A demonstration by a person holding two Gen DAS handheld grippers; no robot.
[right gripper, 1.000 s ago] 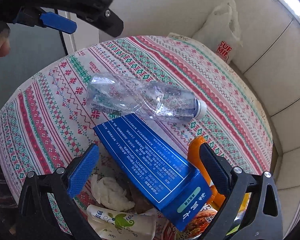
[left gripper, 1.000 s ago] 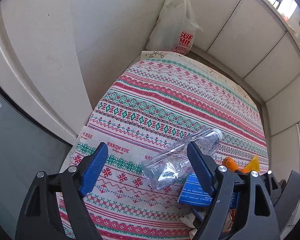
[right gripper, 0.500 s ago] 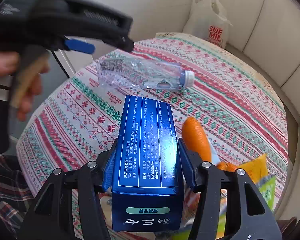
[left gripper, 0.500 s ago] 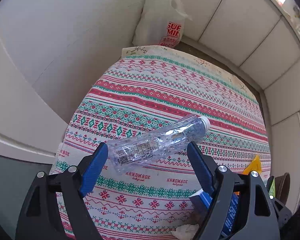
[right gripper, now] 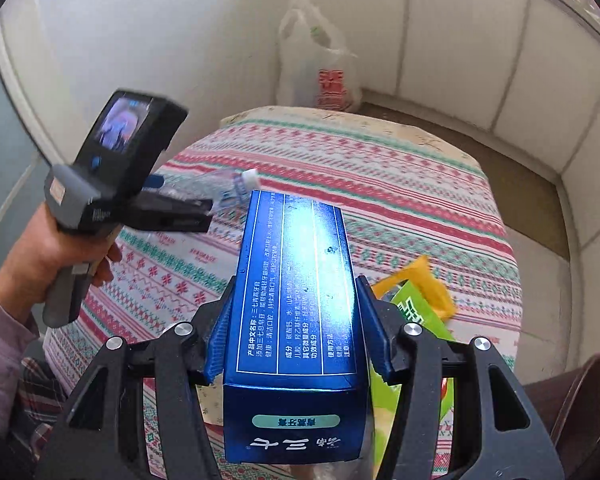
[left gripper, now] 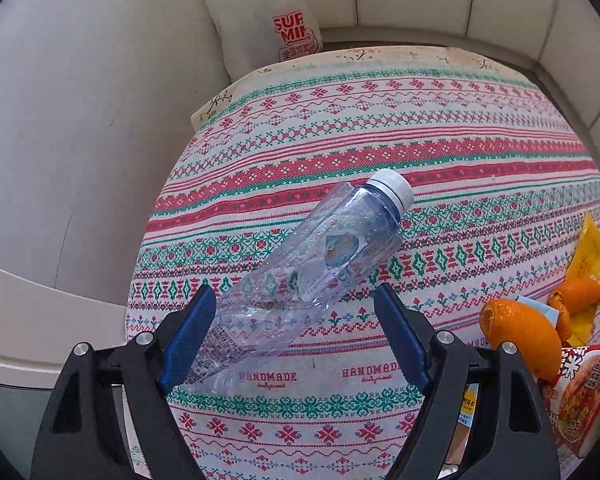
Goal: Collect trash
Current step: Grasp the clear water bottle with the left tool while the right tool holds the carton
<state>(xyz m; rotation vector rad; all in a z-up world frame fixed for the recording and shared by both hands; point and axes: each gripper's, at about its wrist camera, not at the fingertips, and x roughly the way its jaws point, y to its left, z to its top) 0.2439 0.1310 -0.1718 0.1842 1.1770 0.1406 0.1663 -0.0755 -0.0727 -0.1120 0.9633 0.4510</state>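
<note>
Our right claw point(right gripper: 296, 344) clenches the glossy blue cardboard box point(right gripper: 296, 312); our left claw point(left gripper: 292, 336), released, straddles the crushed clear plastic bottle point(left gripper: 300, 276), which it must squeeze next.

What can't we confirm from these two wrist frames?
- Left wrist: whether the left claw pads touch the plastic bottle; overlap hides any gap.
- Right wrist: trash under the blue box, hidden by it.
- Right wrist: plastic bag contents, opaque.

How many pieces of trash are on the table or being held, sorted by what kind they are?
Plastic bottle: 1
Blue box, clamped in the right gripper: 1
Orange peel pieces: 2
Yellow wrapper: 1
Red food packet: 1
Green packet: 1
Total: 7 that I can see.
</note>
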